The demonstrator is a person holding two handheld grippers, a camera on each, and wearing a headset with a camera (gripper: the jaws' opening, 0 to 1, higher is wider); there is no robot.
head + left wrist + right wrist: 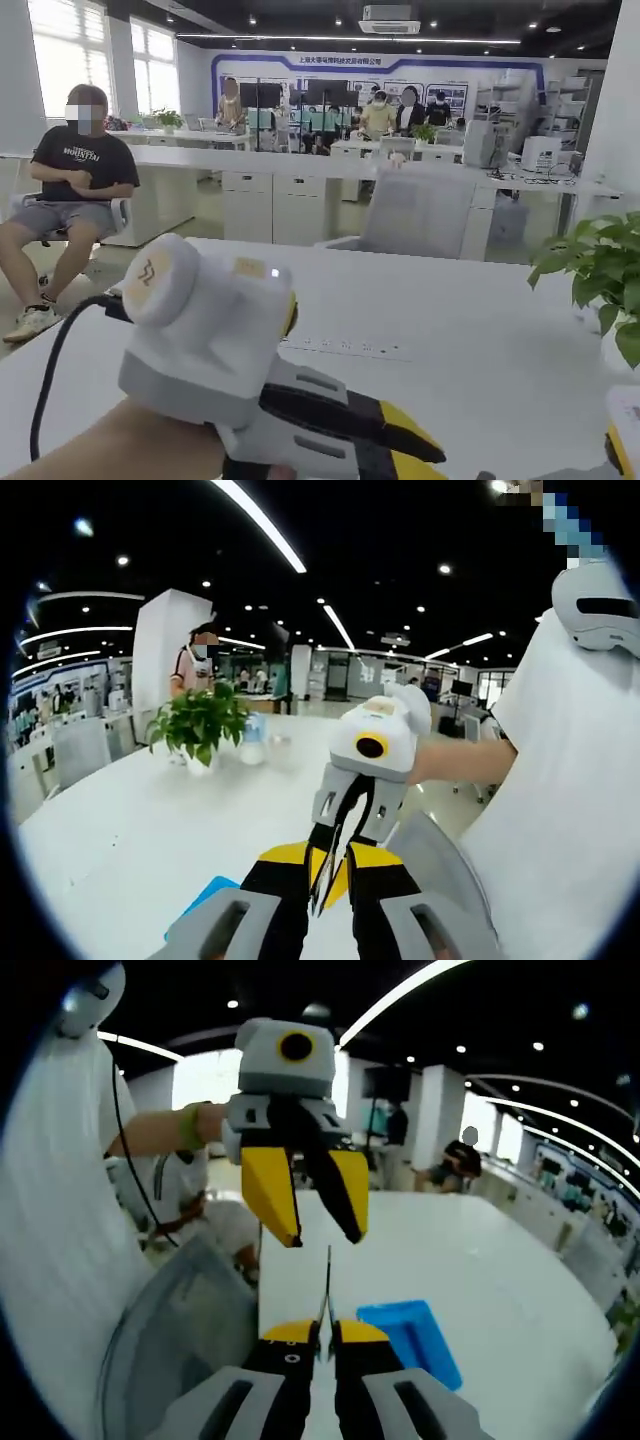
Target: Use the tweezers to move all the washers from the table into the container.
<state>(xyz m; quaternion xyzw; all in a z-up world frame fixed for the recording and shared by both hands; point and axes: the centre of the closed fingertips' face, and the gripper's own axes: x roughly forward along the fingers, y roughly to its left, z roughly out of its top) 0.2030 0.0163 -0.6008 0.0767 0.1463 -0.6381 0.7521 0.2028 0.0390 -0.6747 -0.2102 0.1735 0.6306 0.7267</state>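
Observation:
My right gripper is shut on a pair of thin metal tweezers that stick straight out from its jaws. My left gripper faces it with its yellow and black jaws open, and the tweezers' tip reaches about level with them. In the left gripper view the tweezers run into the gap of my left gripper, with the right gripper just beyond. A blue container lies on the white table below. In the head view the left gripper points right.
A potted plant stands at the table's right side. A grey office chair sits at the far edge. A person sits on a chair at the left, and more desks and people fill the back of the room.

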